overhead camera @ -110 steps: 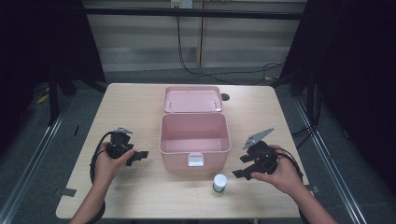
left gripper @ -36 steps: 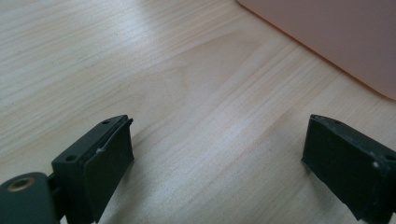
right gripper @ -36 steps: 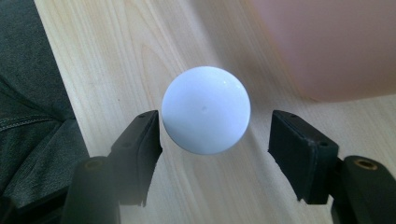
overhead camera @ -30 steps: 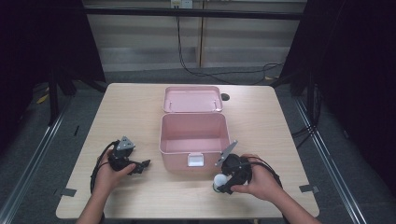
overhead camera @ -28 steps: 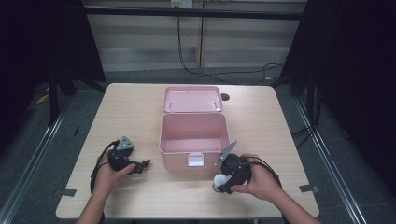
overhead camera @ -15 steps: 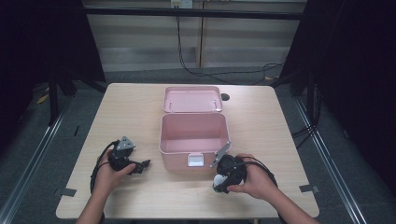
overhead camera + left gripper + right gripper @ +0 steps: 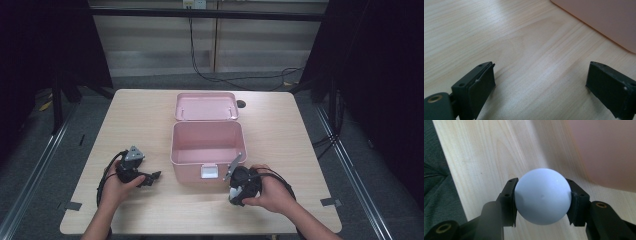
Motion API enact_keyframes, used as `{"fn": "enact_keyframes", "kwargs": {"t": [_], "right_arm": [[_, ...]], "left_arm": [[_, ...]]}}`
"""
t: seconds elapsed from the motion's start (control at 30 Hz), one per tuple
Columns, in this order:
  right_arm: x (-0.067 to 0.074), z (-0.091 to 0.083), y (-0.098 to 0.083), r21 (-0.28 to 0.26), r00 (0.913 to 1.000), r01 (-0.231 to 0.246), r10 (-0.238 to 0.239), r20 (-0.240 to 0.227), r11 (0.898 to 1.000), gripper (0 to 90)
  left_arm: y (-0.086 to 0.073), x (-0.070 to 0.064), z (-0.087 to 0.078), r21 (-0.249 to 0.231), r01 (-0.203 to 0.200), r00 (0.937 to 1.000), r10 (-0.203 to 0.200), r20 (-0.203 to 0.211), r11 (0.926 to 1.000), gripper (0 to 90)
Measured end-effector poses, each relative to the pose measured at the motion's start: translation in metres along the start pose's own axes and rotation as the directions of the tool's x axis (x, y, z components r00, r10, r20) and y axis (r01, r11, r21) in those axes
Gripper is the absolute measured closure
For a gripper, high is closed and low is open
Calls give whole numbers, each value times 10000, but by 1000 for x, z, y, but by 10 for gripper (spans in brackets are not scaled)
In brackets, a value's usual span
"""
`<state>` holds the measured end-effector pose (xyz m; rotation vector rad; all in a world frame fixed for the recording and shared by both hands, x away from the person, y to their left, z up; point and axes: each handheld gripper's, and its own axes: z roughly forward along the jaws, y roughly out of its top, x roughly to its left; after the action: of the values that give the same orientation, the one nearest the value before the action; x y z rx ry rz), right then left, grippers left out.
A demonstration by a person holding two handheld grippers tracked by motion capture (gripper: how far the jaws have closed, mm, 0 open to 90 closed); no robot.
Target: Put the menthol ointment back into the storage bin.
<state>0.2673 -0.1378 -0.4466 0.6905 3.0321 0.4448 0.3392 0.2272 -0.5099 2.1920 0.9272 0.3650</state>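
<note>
A pale white ball (image 7: 542, 196) sits between the jaws of my right gripper (image 7: 542, 199), just above the wooden table. The jaws have just been closing, and both pads now press on the ball's sides. In the high view this right gripper (image 7: 236, 192) lies low in front of the right front corner of the open pink box (image 7: 190, 170). My left gripper (image 7: 151, 177) rests on the table to the left of the box. Its jaws (image 7: 541, 85) stand wide open with only bare wood between them.
The box's lid (image 7: 206, 106) lies folded back flat behind it, and a white latch (image 7: 209, 171) sits on its front wall. The pink wall (image 7: 609, 152) is close on the right of the ball. The table's front edge (image 7: 200, 233) is near both hands.
The right gripper came down from the right to the ball in front of the box and its jaws closed onto it. The left hand stayed in place over the last second.
</note>
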Motion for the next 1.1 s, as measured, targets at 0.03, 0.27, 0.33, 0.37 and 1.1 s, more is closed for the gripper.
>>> {"fn": "enact_keyframes", "kwargs": {"t": [0.03,0.27,0.33,0.37,1.1], "right_arm": [[-1,-2,0,-72,10000,-24,24,6,10000,504],[-3,-17,0,-98,9996,-236,235,-154,9997,504],[-4,-20,-1,-36,9997,-192,192,-152,9998,504],[-4,-22,-1,5,9997,-199,199,-104,9998,504],[-14,-79,0,129,9991,-414,414,-18,9991,505]], "left_arm": [[0,0,0,2,-5,10000,5,0,10000,76],[0,0,0,-4,3,10000,-3,5,10000,75],[0,0,0,-2,-2,10000,2,2,10000,75],[0,0,0,-2,3,10000,-3,7,10000,75],[1,0,1,47,-33,10000,33,17,10000,68]]}}
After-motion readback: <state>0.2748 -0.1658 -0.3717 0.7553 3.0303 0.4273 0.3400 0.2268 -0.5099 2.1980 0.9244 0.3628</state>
